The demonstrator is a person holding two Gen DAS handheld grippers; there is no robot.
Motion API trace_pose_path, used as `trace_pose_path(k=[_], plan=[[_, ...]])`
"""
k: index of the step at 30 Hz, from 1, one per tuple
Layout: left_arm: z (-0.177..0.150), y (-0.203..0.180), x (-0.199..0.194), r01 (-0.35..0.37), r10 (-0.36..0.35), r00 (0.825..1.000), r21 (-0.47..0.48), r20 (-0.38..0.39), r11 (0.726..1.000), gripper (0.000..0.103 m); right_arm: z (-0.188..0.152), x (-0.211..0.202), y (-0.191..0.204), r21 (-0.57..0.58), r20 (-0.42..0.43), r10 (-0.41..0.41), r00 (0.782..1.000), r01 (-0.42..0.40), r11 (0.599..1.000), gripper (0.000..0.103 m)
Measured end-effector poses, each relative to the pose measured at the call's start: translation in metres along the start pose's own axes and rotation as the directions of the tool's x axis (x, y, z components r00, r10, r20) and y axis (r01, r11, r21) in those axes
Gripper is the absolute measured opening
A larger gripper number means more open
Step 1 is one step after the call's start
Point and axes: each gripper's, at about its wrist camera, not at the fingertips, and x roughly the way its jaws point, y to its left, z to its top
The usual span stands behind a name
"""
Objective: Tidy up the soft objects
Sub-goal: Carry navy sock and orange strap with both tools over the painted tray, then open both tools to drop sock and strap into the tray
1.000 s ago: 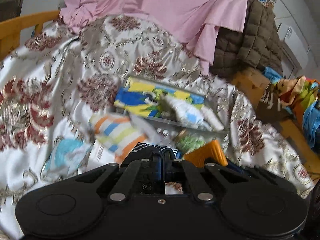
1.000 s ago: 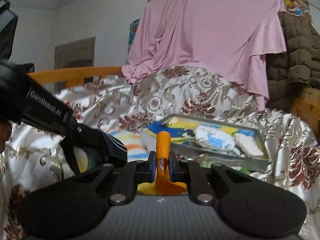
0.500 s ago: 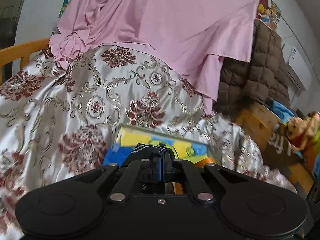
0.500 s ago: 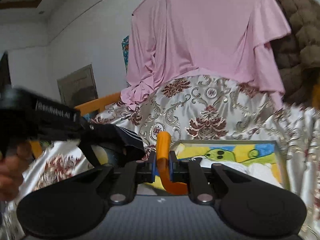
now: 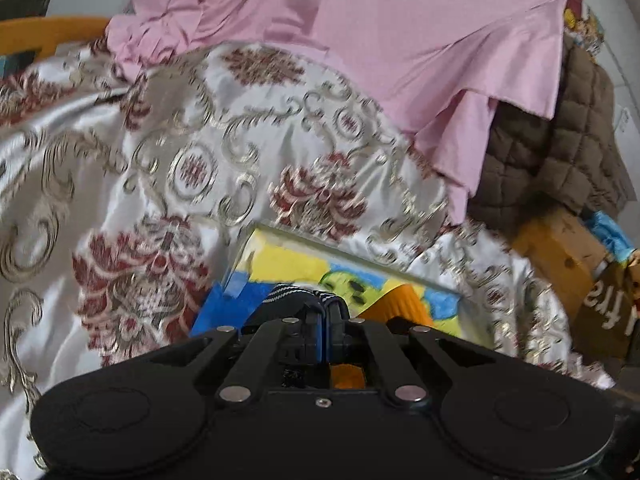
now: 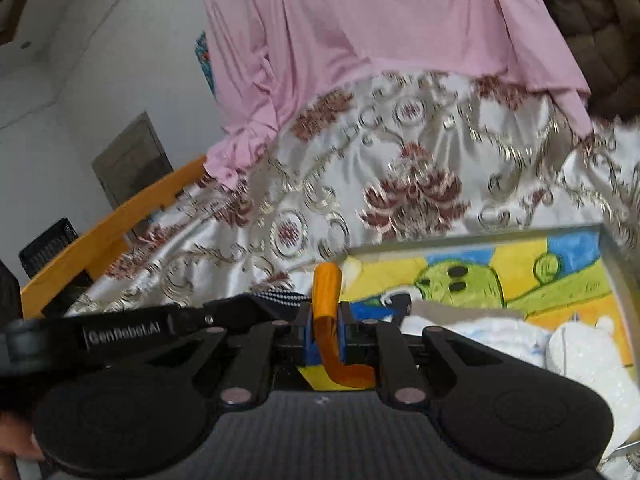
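White wall, wood bed rail, pink sheet w/ brown quilt.

The left gripper was clamped on a dark striped sock; the right gripper was clamped on an orange item, side by side.

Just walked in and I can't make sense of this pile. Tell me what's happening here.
A person is sorting soft items on a bed draped in a floral satin cover, a handheld gripper in each hand. The left gripper is shut on a dark striped-edged cloth. The right gripper is shut on an orange item. Both are held at the near edge of a tray with a colourful cartoon lining, where white soft items already lie.
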Motion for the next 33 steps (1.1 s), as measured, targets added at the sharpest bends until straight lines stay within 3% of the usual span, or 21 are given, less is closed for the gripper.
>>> trace_pose_path(k=[7,18,33], plan=[[-0.017,0.012,0.018,-0.089,0.091,0.993,0.029,-0.08,0.996,0.001,-0.006,0.008,-0.001,-0.017,-0.044,-0.041,0.998,0.04,0.999,0.014],[-0.029,0.003,0.023,-0.07,0.08,0.991,0.098,-0.109,0.993,0.002,-0.014,0.005,-0.014,0.036,-0.072,-0.069,0.995,0.072,0.997,0.017],[-0.03,-0.008,0.008,-0.089,0.1,0.988,0.099,-0.115,0.991,0.026,-0.01,-0.023,-0.023,0.04,-0.09,-0.11,0.99,0.114,0.993,0.039]])
